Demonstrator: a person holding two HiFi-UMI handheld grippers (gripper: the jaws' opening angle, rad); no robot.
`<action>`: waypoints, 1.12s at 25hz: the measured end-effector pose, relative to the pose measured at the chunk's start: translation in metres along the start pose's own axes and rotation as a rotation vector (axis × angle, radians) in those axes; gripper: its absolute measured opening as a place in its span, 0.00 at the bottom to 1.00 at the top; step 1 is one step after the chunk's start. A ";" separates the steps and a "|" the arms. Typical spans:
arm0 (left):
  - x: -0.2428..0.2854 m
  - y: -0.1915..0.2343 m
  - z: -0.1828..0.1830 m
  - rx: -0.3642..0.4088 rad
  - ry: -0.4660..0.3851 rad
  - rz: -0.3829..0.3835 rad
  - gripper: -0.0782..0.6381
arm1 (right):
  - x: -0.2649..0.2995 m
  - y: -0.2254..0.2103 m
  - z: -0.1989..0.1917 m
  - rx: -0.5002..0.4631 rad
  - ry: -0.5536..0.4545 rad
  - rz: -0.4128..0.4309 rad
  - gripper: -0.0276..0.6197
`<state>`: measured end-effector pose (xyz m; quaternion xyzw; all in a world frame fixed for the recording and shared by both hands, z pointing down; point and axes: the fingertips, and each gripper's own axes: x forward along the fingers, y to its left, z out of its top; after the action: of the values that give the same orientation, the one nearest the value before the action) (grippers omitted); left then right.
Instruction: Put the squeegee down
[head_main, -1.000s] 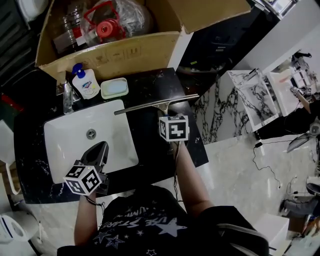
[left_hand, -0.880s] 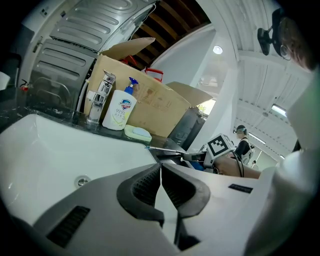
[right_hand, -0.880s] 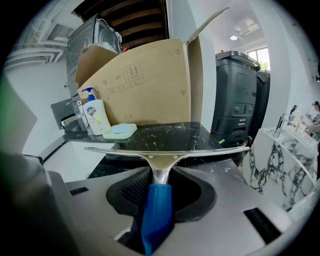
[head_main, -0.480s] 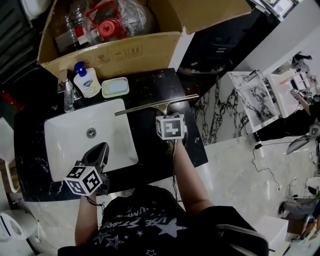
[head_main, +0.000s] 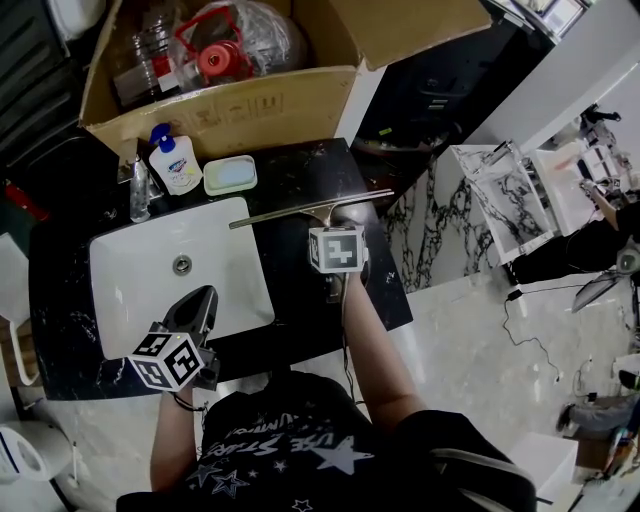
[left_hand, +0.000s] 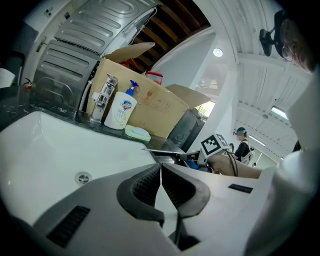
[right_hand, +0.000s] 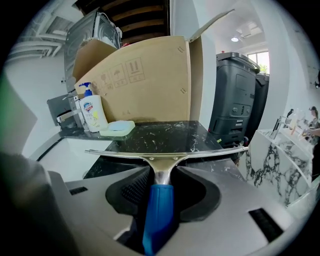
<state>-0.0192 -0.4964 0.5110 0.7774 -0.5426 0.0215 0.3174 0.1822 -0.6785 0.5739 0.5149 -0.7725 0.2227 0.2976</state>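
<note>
The right tongs (right_hand: 160, 184) are gripping the squeegee (right_hand: 161, 159) by its blue handle, both dark pads pressing against it, so the tongs are standing fairly wide around that handle. The squeegee's metal blade is stretching crosswise ahead of the tongs, lying over the black marbled surface (head_main: 300, 292) just right of the white sink (head_main: 130, 272); whether the blade is touching the surface is not showing clearly. The left tongs (left_hand: 161, 175) are hovering over the sink's near edge with the tips closed together and nothing between them. Behind the sink a bottle (head_main: 177, 165) with a blue pump is standing beside the tap (head_main: 138, 190), wearing a white label with a blue and red mark whose lettering is too small to read. A pale green dish (head_main: 229, 175) is sitting just right of the bottle. A cardboard box (head_main: 240, 105) is standing behind them, showing printed handling symbols, two upward arrows among them. The person's dark shirt is carrying white stars and lettering that is not reading clearly.
</note>
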 end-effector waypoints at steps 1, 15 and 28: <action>-0.001 -0.001 0.000 0.001 0.000 -0.003 0.14 | -0.001 0.000 0.000 0.005 -0.015 0.004 0.27; -0.044 -0.024 0.002 0.052 -0.003 -0.104 0.14 | -0.093 0.016 0.001 0.056 -0.190 -0.064 0.31; -0.121 -0.043 -0.003 0.127 0.005 -0.258 0.14 | -0.218 0.079 -0.033 0.111 -0.347 -0.128 0.14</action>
<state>-0.0311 -0.3853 0.4479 0.8591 -0.4350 0.0168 0.2691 0.1802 -0.4836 0.4443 0.6092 -0.7644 0.1536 0.1446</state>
